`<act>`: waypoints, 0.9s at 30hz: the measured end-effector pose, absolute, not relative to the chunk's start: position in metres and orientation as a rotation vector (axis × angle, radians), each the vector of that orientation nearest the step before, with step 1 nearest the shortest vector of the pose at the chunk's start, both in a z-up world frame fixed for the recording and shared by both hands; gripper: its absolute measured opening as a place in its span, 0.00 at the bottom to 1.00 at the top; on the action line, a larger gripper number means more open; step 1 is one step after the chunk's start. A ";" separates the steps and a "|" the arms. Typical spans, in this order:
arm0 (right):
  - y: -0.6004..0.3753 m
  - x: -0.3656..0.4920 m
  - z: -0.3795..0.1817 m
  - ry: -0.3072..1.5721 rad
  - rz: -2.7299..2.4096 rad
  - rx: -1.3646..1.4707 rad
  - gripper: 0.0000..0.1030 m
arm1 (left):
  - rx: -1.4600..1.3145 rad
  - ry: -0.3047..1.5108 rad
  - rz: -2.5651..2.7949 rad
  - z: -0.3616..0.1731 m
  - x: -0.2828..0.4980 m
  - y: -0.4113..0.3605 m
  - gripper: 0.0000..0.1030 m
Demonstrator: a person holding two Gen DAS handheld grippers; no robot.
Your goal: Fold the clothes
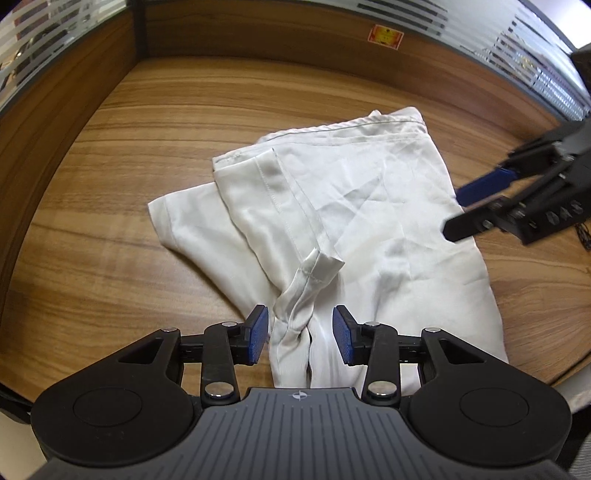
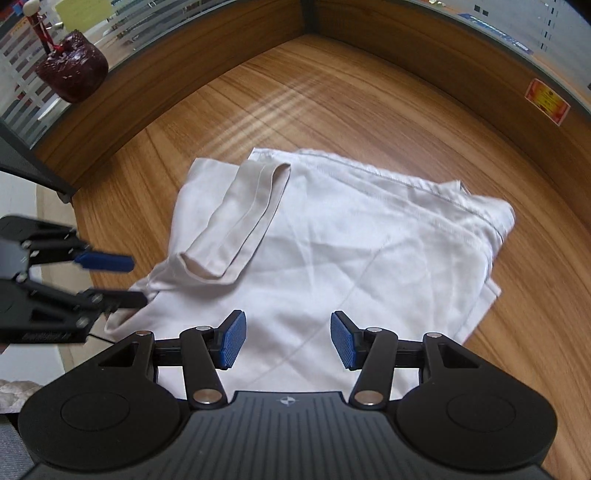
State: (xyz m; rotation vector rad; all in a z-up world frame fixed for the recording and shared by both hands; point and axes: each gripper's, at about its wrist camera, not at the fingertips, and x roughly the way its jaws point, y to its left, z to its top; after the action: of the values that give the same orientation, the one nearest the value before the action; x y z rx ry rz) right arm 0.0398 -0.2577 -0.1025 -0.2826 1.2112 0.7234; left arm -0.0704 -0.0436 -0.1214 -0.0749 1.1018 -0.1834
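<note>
- A white garment [image 1: 369,206] is seen lying partly folded on the wooden desk [image 1: 110,258], well inside its edges.
- A hemmed edge with grey stitching [image 2: 406,181] is seen along the far side of the garment.
- A sleeve [image 2: 243,218] is laid back over the body of the garment; its open cuff is turned toward the near left in the right wrist view.
- A bunched strip of cloth [image 1: 303,302] is seen running toward the left hand-held gripper [image 1: 300,338]. It lies between the blue pads [image 1: 258,334], which are held apart and are not pressed on it.
- The right hand-held gripper [image 2: 287,339] is held over the near part of the garment. Its jaws are spread, and only flat cloth is seen below the gap.
- In each wrist view the other gripper is seen at the side of the garment, with its fingers apart.
- The desk is bounded by low wooden partitions [image 1: 258,33] topped with striped frosted glass.
- A red and yellow sticker [image 1: 386,36] is fixed to one partition.
- A dark red pot [image 2: 72,70] is seen standing on the ledge beyond the corner.
</note>
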 end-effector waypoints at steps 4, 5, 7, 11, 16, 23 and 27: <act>-0.266 0.028 -0.101 1.211 0.687 -0.259 0.60 | -0.020 1.109 -0.213 -0.125 -0.061 -0.048 0.41; -0.267 0.025 -0.101 1.210 0.675 -0.252 0.60 | -0.009 1.113 -0.222 -0.126 -0.059 -0.049 0.41; -0.269 0.018 -0.102 1.210 0.654 -0.235 0.60 | 0.013 1.118 -0.242 -0.129 -0.054 -0.051 0.41; -0.272 -0.001 -0.109 1.221 0.599 -0.173 0.60 | 0.067 1.125 -0.300 -0.134 -0.046 -0.056 0.41; -0.278 -0.023 -0.122 1.244 0.504 -0.097 0.60 | 0.149 1.117 -0.381 -0.141 -0.036 -0.062 0.41; -0.283 -0.051 -0.138 1.255 0.367 -0.028 0.60 | 0.210 1.113 -0.444 -0.146 -0.029 -0.065 0.40; -0.286 -0.060 -0.145 1.260 0.312 0.020 0.60 | 0.196 1.090 -0.433 -0.144 -0.032 -0.058 0.13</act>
State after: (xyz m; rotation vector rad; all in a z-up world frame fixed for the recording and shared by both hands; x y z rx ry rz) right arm -0.0602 -0.2857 -0.1450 0.0197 1.2598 0.3123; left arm -0.0321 -0.0584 -0.1442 0.1965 1.0904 -0.4326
